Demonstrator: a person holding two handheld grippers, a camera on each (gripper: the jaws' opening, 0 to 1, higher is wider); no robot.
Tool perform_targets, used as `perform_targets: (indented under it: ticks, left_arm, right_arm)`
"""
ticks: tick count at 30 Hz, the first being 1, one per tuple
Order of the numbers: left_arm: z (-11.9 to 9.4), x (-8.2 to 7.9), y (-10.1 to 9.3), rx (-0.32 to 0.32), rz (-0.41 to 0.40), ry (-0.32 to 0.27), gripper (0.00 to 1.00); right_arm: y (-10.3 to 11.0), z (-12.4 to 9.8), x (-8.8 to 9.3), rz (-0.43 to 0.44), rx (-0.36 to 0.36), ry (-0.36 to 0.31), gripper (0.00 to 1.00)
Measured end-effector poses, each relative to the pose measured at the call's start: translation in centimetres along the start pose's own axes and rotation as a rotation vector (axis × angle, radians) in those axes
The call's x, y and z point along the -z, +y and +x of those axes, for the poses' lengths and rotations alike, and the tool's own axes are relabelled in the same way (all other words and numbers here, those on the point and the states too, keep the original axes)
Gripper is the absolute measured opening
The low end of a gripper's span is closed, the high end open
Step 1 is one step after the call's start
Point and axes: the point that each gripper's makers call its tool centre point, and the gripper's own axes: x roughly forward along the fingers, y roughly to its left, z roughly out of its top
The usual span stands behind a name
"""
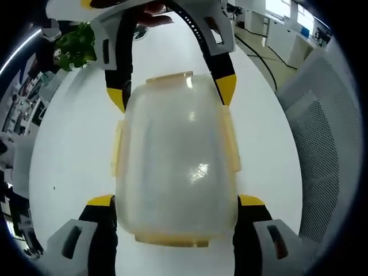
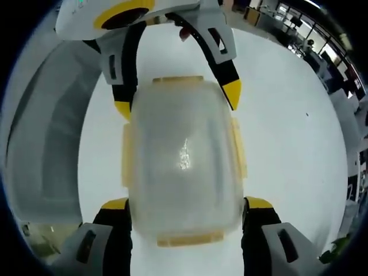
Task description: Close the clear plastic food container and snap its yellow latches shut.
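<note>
Container [image 1: 175, 161] sits on the white table [image 1: 69, 155], lid on, squeezed between my two tools from opposite ends. My left gripper [image 1: 175, 201] has its yellow-tipped jaws pressed against the near corners, one on each side; my right gripper [image 2: 187, 204] clasps the other end the same way. Each view catches the other tool's jaws coming down from the top onto the far end. Yellow latches [image 1: 233, 141] lie along the sides and ends; whether they are snapped I cannot tell. My left gripper view adds a green plant [image 1: 77, 46] and a mesh chair [image 1: 325, 132]; my right gripper view shows a grey chair back [image 2: 49, 132].
</note>
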Motion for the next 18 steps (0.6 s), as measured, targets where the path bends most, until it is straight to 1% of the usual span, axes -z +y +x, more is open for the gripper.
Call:
perform_targets:
  ticks: [18]
  left_arm:
    - [-0.4, 1.2, -0.5, -0.005, -0.001, 0.015, 0.84]
  right_arm:
    - [0.6, 0.4, -1.2, -0.001, 0.001, 0.002, 0.78]
